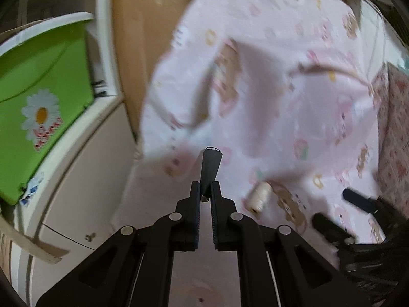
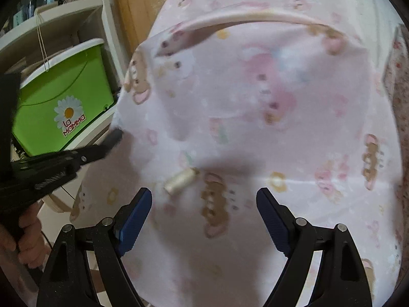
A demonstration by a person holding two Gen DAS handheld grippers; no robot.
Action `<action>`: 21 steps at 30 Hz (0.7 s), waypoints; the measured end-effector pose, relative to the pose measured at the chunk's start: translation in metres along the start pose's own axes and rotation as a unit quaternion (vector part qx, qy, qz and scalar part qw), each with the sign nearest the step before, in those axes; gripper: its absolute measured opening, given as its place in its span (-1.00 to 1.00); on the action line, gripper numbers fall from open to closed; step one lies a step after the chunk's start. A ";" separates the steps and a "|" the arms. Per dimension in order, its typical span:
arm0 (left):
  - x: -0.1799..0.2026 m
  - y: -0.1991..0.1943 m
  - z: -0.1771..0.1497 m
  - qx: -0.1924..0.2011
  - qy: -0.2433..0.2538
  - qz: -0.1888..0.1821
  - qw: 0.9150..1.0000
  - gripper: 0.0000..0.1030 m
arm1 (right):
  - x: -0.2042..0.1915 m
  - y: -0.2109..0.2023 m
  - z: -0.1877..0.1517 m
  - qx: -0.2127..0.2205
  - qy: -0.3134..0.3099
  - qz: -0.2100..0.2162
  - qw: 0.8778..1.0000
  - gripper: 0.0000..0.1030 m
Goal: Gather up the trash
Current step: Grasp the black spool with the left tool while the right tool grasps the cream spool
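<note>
My left gripper is shut on a dark grey thread spool that sticks out past its fingertips, held over the pink patterned bedsheet. A cream thread spool lies on the sheet just right of the left gripper; in the right wrist view the cream spool lies just ahead of my right gripper, which is open and empty above the sheet. The left gripper with its dark spool also shows at the left of the right wrist view.
A green bin with a daisy sticker stands on a white shelf unit at the left, also seen in the right wrist view. A wooden panel stands behind the bed. A floral pillow lies at the right.
</note>
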State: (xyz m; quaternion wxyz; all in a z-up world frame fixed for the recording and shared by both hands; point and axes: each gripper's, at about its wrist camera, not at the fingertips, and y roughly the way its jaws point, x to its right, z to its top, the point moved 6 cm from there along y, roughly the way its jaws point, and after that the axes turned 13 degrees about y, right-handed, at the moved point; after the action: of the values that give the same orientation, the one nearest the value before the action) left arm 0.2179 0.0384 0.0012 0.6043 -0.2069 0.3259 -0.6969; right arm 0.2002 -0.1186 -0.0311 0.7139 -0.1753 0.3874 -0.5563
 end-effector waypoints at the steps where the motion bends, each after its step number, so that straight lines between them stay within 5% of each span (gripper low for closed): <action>1: -0.007 -0.001 0.002 0.002 -0.012 0.000 1.000 -0.86 | -0.005 0.007 0.000 -0.006 0.003 -0.004 1.000 0.66; 15: -0.050 -0.025 -0.002 0.029 -0.062 0.012 0.998 -0.86 | -0.034 0.101 -0.016 -0.036 0.015 -0.098 0.994 0.43; 18: -0.047 -0.026 -0.001 0.029 -0.063 0.006 0.998 -0.86 | -0.032 0.103 -0.018 -0.030 0.020 -0.104 0.994 0.22; 21: -0.042 -0.025 0.000 0.030 -0.053 0.011 0.998 -0.86 | -0.031 0.100 -0.019 -0.031 0.019 -0.088 0.995 -0.24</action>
State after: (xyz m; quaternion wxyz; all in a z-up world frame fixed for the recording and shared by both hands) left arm 0.2075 0.0805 0.0231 0.6338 -0.2218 0.2752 -0.6880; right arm 0.2489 -0.0546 -0.1004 0.6491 -0.2205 0.4011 -0.6075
